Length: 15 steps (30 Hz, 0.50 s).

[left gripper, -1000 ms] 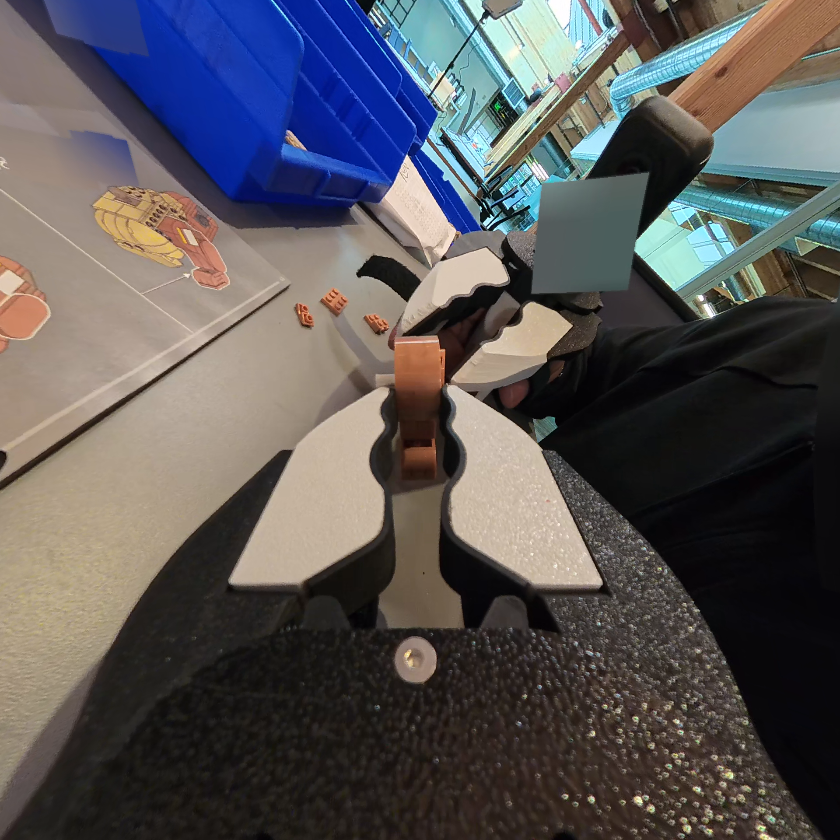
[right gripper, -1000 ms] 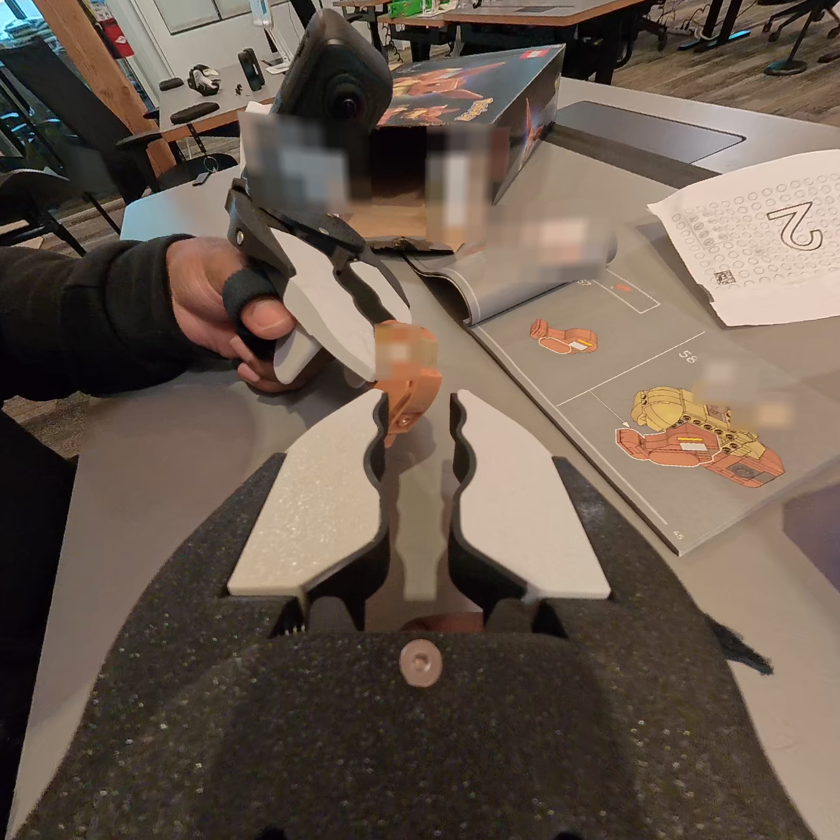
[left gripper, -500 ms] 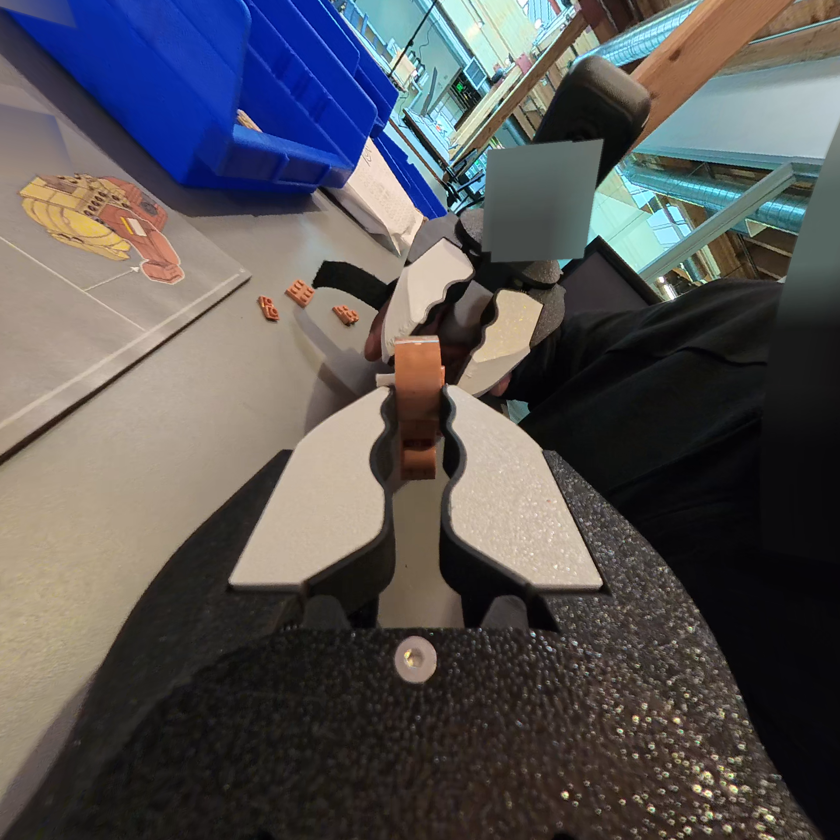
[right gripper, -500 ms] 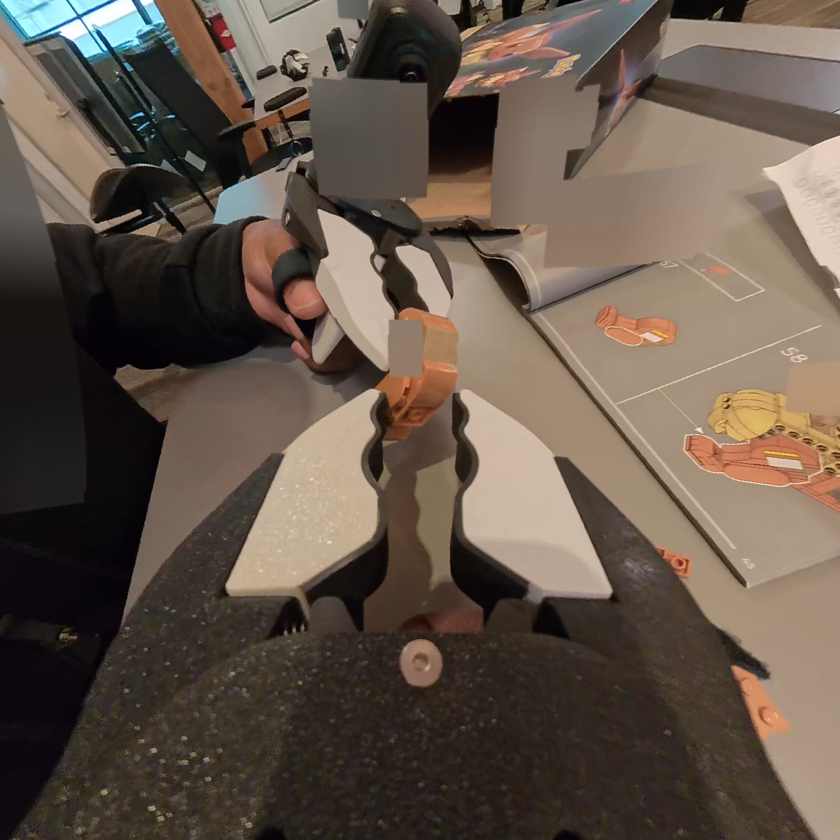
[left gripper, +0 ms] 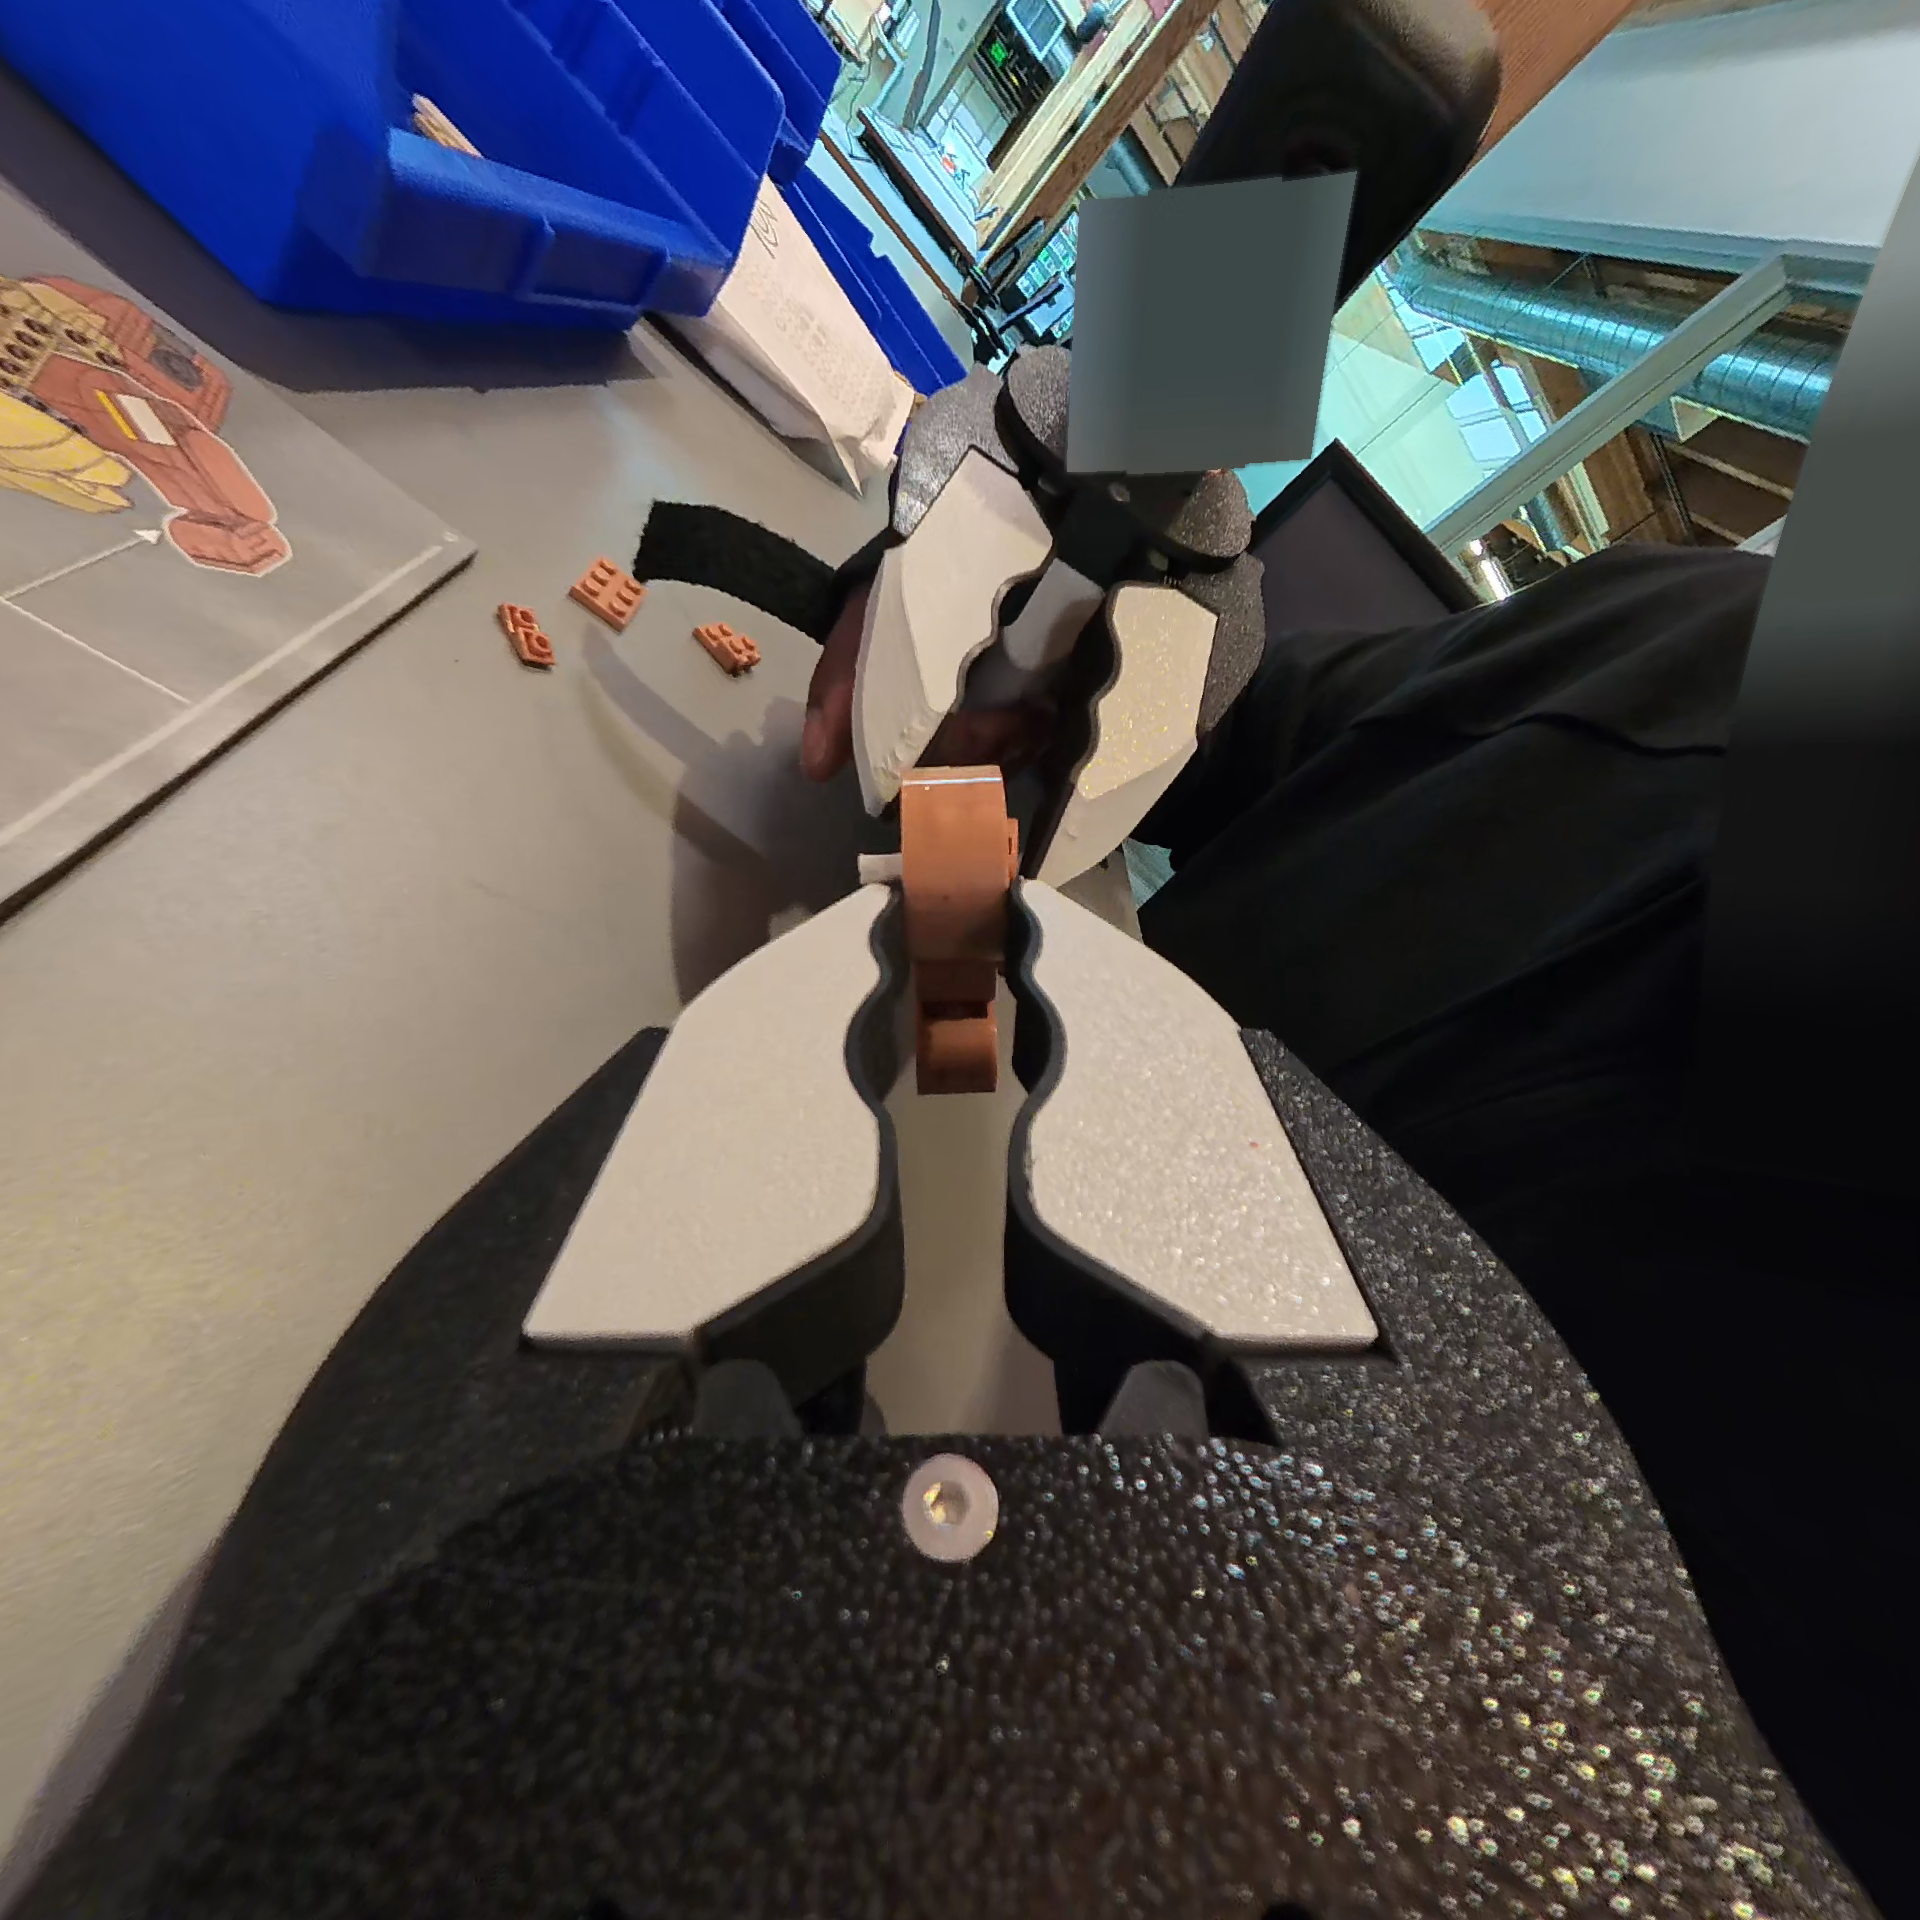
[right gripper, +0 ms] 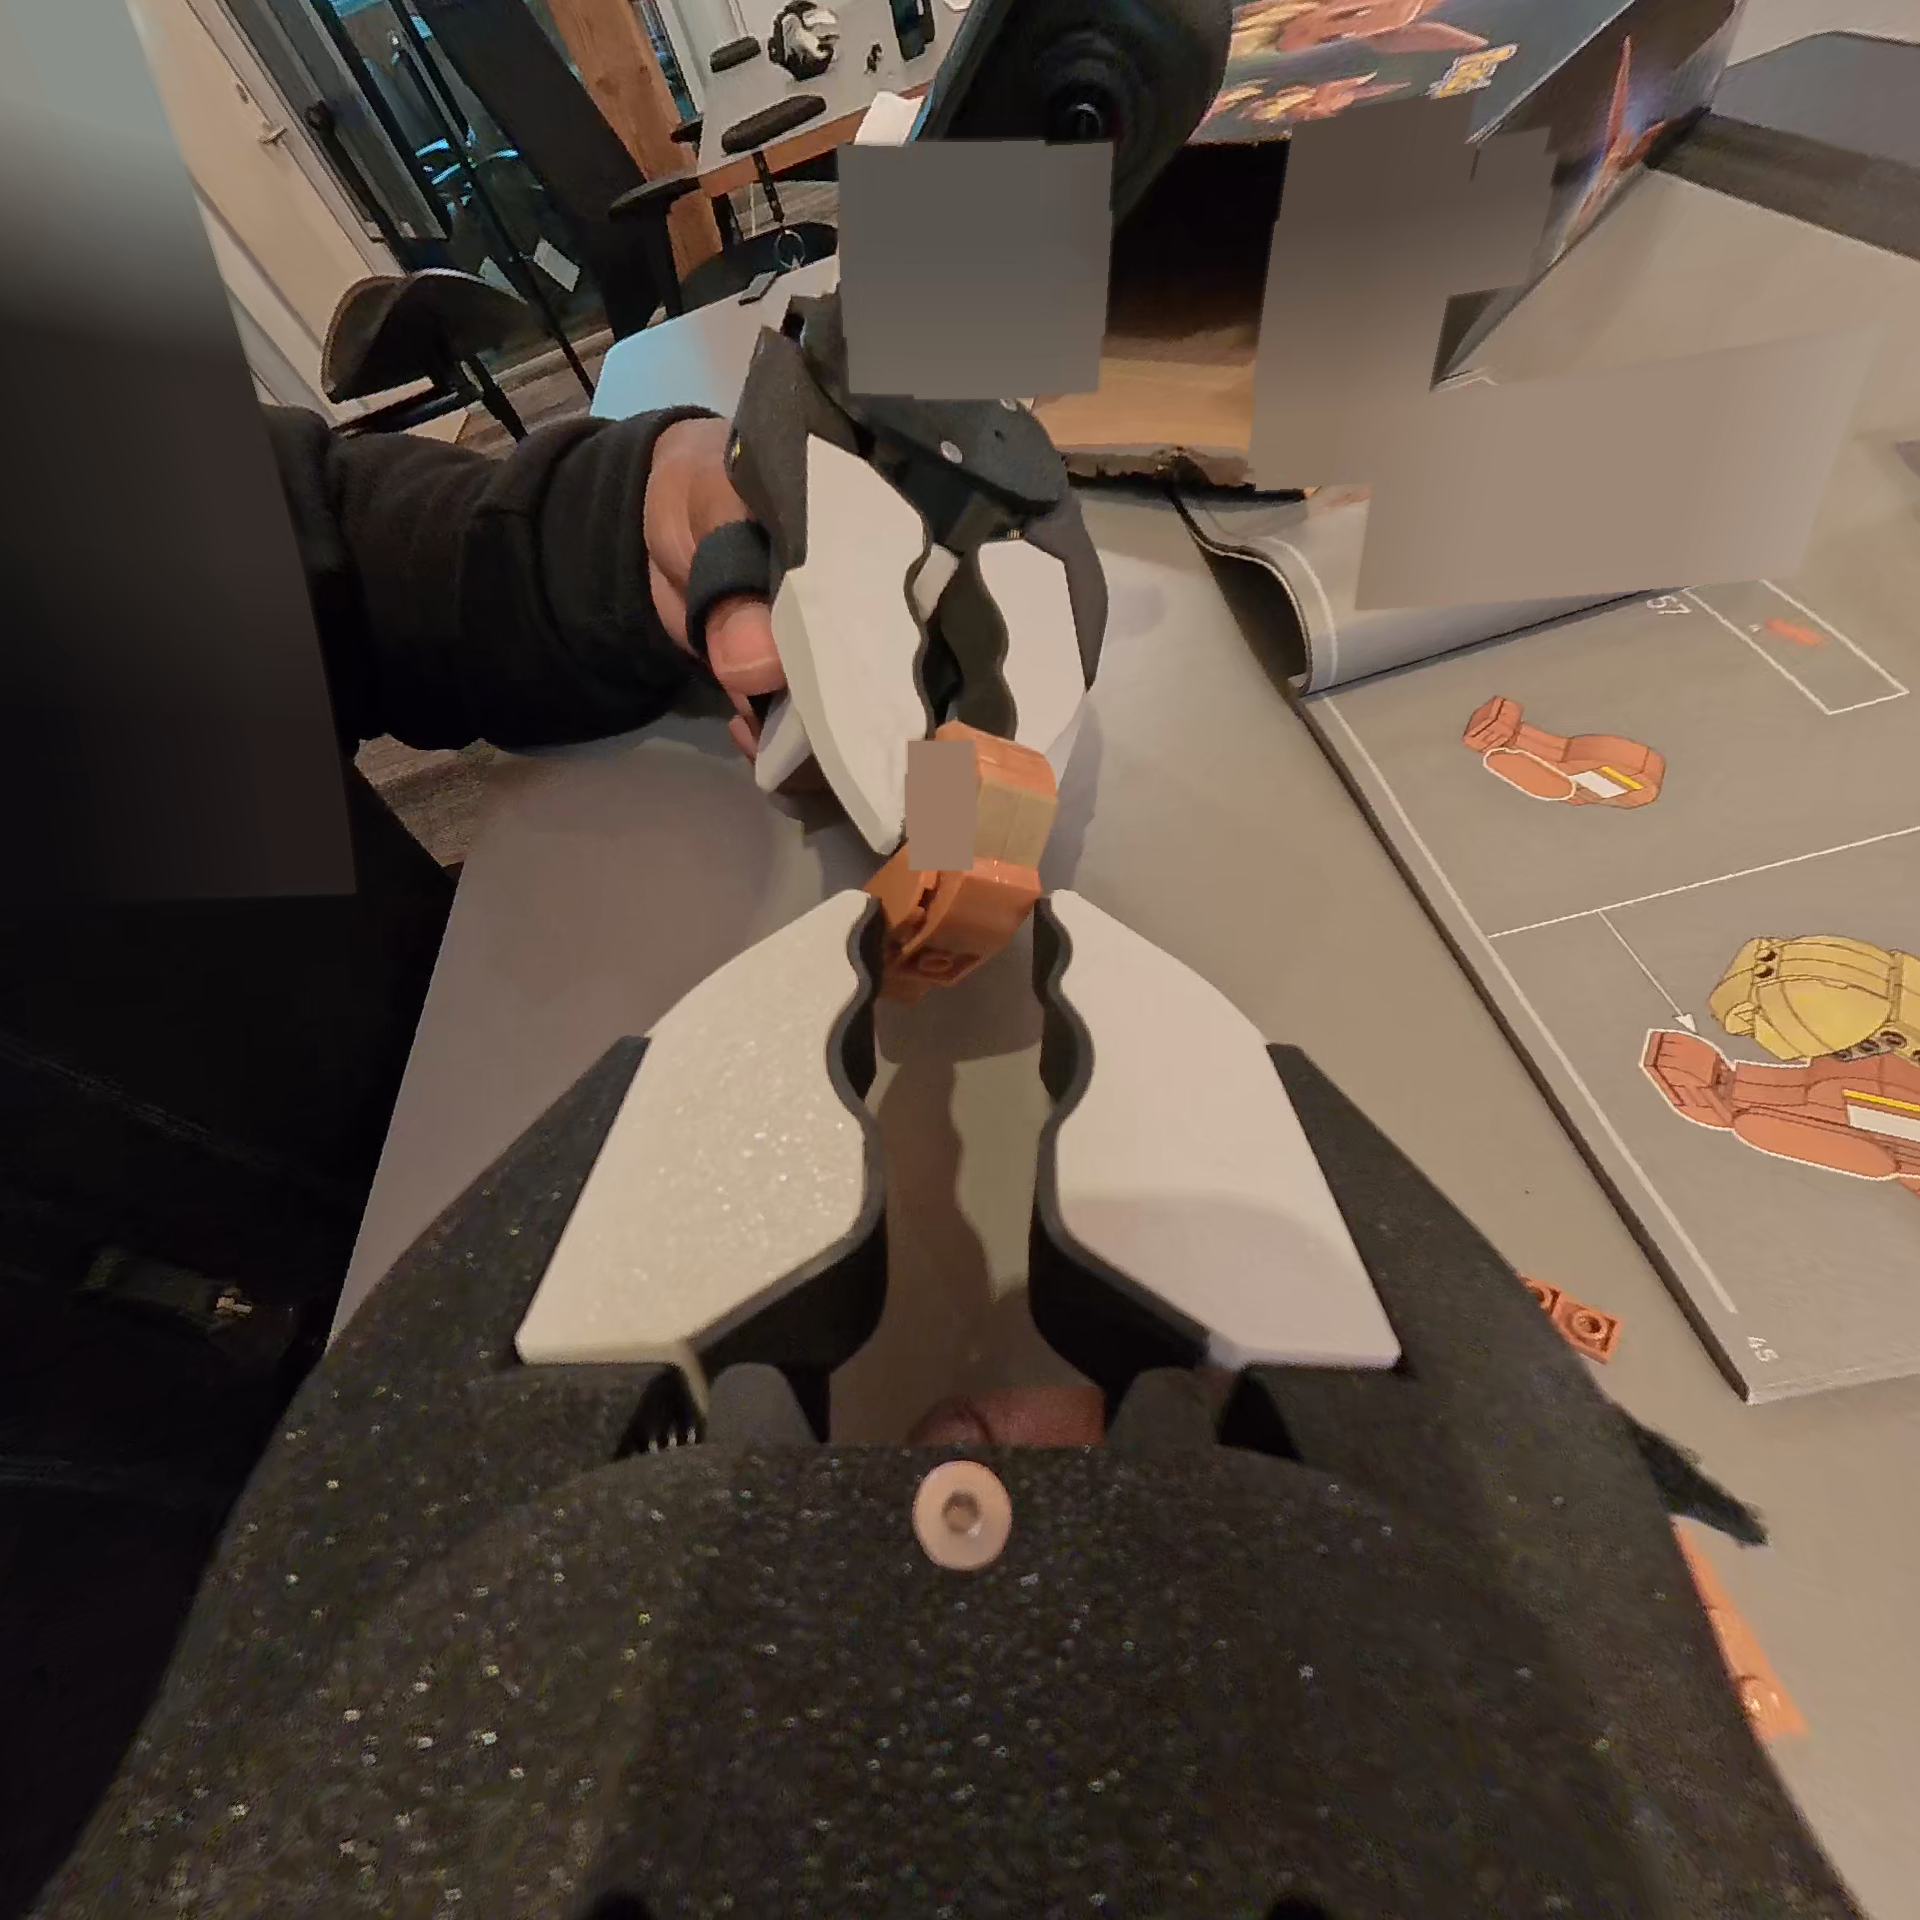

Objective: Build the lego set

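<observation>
Orange-brown plastic is at the centre of both views: a small built-up brick piece [left gripper: 951, 914], rounded at its far end, is pinched between the fingers of the left gripper [left gripper: 951, 904]. Both pads [left gripper: 883, 935] press on its sides, and its long axis runs forward along the fingers, so the rounded end sticks out past the tips, above the grey table [left gripper: 312, 935].

From the left, the blue bins [left gripper: 364, 156] stand at the back and an open instruction booklet [left gripper: 156, 623] lies flat before them. Three small loose orange plates [left gripper: 608, 594] lie on the table just beside the booklet's corner. Next comes the held piece, and directly beyond it the right gripper [left gripper: 987, 800], which faces the left one.

In the right wrist view, the right gripper [right gripper: 956, 914] has its fingers spread, and the free end of the brick piece [right gripper: 966, 914] reaches between the tips. The piece seems to lean against the left finger [right gripper: 769, 1091]; near the other finger a gap shows, so I judge this gripper is not pinching it. Right of it lie the booklet [right gripper: 1558, 935] and, behind, an opened cardboard box [right gripper: 1558, 156].
</observation>
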Each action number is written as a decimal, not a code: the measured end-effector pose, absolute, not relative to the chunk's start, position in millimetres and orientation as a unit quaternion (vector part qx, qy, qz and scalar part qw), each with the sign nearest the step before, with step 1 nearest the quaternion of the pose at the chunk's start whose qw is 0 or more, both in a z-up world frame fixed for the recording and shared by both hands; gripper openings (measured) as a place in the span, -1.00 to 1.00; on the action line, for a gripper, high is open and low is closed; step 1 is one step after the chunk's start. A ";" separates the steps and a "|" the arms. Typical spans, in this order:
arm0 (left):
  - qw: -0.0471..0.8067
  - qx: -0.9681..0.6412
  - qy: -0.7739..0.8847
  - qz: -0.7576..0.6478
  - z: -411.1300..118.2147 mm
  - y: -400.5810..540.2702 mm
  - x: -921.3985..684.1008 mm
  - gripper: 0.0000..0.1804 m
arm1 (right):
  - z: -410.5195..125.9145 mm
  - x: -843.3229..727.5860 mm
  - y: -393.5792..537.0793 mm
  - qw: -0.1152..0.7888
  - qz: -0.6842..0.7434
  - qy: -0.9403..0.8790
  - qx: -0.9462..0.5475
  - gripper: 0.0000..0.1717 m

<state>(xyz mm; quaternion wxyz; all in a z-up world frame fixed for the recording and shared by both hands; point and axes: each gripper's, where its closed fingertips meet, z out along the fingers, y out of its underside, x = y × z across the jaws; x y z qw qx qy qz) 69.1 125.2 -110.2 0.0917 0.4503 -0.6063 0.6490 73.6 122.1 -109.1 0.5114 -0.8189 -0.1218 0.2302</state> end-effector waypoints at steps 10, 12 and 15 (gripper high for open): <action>0.096 0.449 -0.600 0.655 -108.2 125.9 68.7 -0.82 | -106.6 74.4 121.3 0.515 0.249 -0.115 -0.812 -0.71; 0.094 0.451 -0.598 0.655 -108.1 126.8 69.5 -0.82 | -106.3 75.4 122.5 0.518 0.246 -0.109 -0.812 -0.71; 0.084 0.456 -0.593 0.658 -107.2 129.5 72.1 -0.82 | -104.9 78.2 125.8 0.530 0.232 -0.094 -0.810 -0.71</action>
